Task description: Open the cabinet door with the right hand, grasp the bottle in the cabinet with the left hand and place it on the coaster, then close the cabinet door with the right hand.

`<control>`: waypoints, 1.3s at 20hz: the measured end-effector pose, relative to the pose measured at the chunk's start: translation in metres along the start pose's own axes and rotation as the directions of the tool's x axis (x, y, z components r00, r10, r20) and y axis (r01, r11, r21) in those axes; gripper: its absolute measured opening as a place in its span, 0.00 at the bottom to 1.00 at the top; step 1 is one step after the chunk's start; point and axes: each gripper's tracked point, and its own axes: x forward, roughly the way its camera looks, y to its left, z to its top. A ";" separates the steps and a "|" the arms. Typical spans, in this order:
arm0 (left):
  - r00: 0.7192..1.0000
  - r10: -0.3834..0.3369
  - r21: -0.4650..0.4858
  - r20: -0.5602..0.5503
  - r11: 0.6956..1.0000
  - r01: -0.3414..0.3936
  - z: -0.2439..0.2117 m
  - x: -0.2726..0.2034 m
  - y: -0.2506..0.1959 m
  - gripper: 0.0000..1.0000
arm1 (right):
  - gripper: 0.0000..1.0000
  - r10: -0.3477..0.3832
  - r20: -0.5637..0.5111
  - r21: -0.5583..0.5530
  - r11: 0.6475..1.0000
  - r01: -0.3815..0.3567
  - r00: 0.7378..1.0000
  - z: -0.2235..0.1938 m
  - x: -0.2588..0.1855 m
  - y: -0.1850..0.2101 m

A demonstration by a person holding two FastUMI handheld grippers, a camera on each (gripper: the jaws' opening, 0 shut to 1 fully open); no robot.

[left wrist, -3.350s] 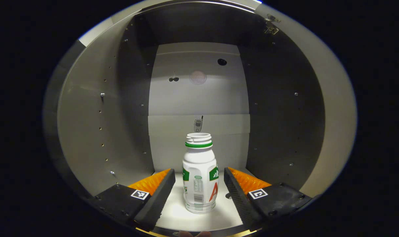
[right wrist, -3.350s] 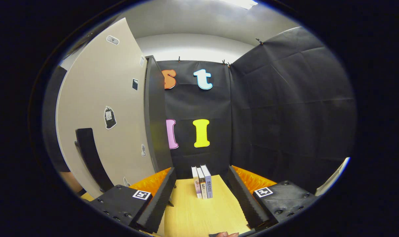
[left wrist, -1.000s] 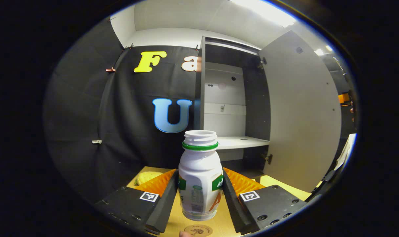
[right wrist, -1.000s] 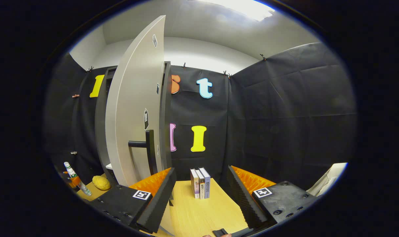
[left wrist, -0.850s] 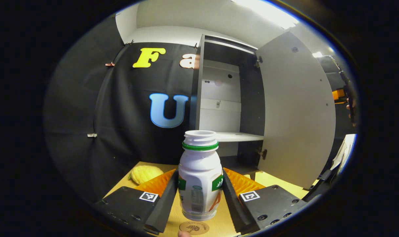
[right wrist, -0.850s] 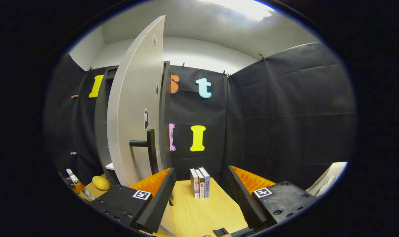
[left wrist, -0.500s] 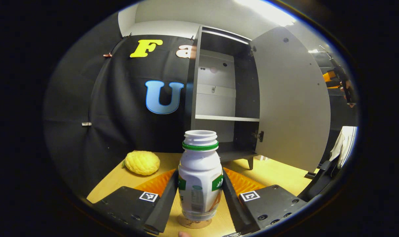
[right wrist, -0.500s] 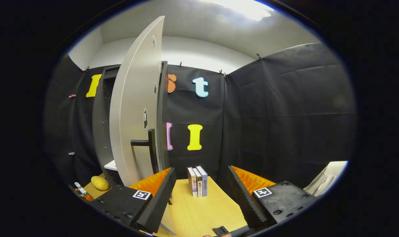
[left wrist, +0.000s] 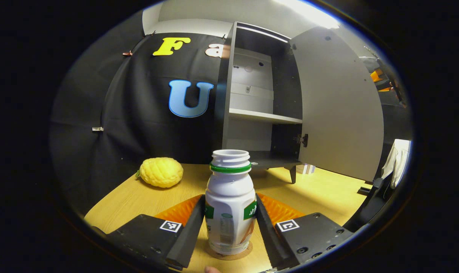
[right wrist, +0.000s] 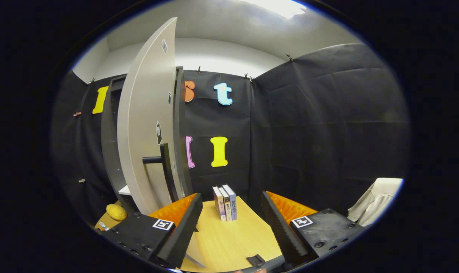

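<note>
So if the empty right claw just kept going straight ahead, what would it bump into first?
Probably the books standing on the table; they sit dead ahead between the open right claw fingers, though depth is hard to judge.

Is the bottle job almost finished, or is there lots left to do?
Door done: the cabinet door stands open. In hand: the left gripper grips the bottle, right over the coaster. Left: let go, then the open right gripper closes the door.

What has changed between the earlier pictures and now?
The left gripper closed on the bottle, carried it out of the cabinet and down onto the coaster. The cabinet door stayed open, the right gripper open and empty.
</note>
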 end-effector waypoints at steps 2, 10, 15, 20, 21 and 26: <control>1.000 -0.007 0.003 0.006 1.000 0.007 -0.007 0.002 0.001 0.76 | 0.97 -0.011 -0.008 -0.005 1.000 0.011 1.000 -0.001 -0.002 -0.003; 1.000 -0.020 0.028 -0.019 0.999 0.021 -0.026 0.009 -0.005 0.78 | 0.97 -0.030 -0.022 -0.030 0.999 0.029 0.999 -0.006 0.001 -0.008; 0.999 -0.013 -0.031 -0.036 0.999 0.012 -0.016 0.005 -0.007 0.94 | 0.97 -0.017 -0.032 -0.012 1.000 0.017 0.999 -0.010 0.007 -0.007; 0.999 -0.004 -0.036 -0.035 0.999 0.003 0.008 -0.011 -0.014 0.95 | 0.97 0.003 -0.024 0.014 1.000 -0.003 1.000 -0.008 0.012 -0.008; 0.999 0.003 -0.036 -0.034 0.999 -0.004 0.014 -0.016 -0.015 0.95 | 0.97 0.009 -0.022 0.019 1.000 -0.009 1.000 -0.008 0.012 -0.008; 0.998 0.056 -0.019 -0.028 0.998 -0.056 0.063 -0.044 -0.020 0.95 | 0.98 0.057 -0.005 0.006 0.998 -0.056 0.998 -0.005 0.013 -0.001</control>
